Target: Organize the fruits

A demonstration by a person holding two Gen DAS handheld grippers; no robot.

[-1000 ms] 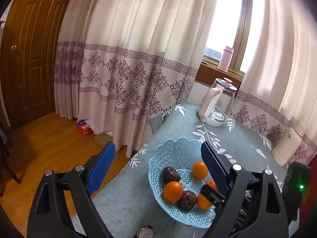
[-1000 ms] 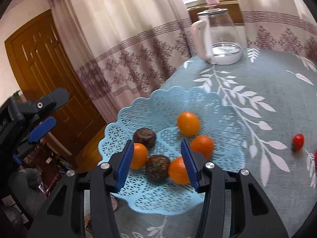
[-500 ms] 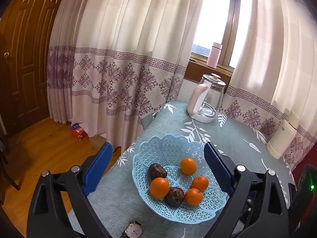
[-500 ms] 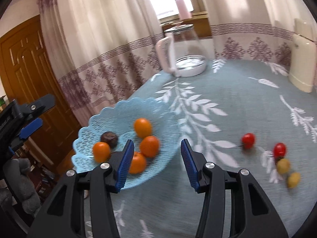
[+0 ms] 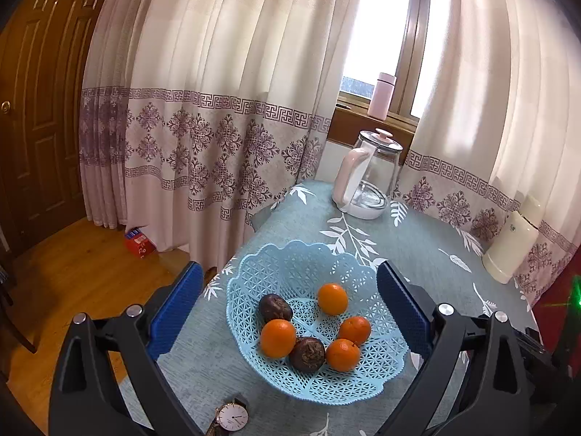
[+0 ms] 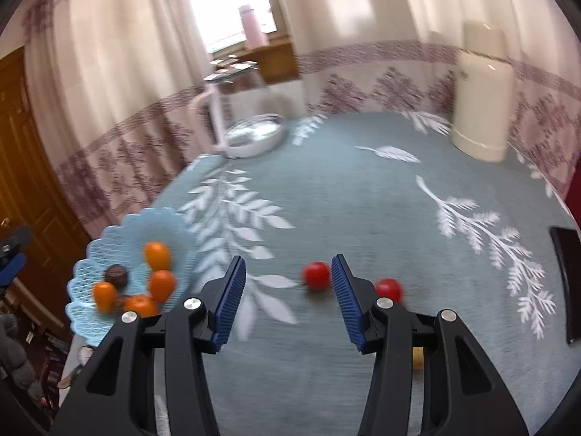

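A light blue lattice basket (image 5: 290, 265) sits near the table's left edge, holding several oranges (image 5: 277, 338) and two dark brown fruits (image 5: 275, 307). My left gripper (image 5: 287, 303) hovers above it, open and empty. The basket (image 6: 90, 323) also shows at the left in the right wrist view. My right gripper (image 6: 287, 298) is open over the tablecloth. A red tomato (image 6: 316, 276) lies just ahead between its fingers, and a second red tomato (image 6: 388, 289) lies beside the right finger. A yellow fruit (image 6: 417, 358) is mostly hidden behind that finger.
A glass kettle with a pink handle (image 5: 366, 178) stands at the table's far end. A cream thermos (image 6: 481, 94) is at the far right. A wristwatch (image 5: 230, 416) lies near the basket. A dark phone-like slab (image 6: 568, 279) lies at the right edge.
My right gripper has swung right, away from the basket, to the red tomatoes on the cloth. My left gripper has pulled back and risen slightly, still open over the basket.
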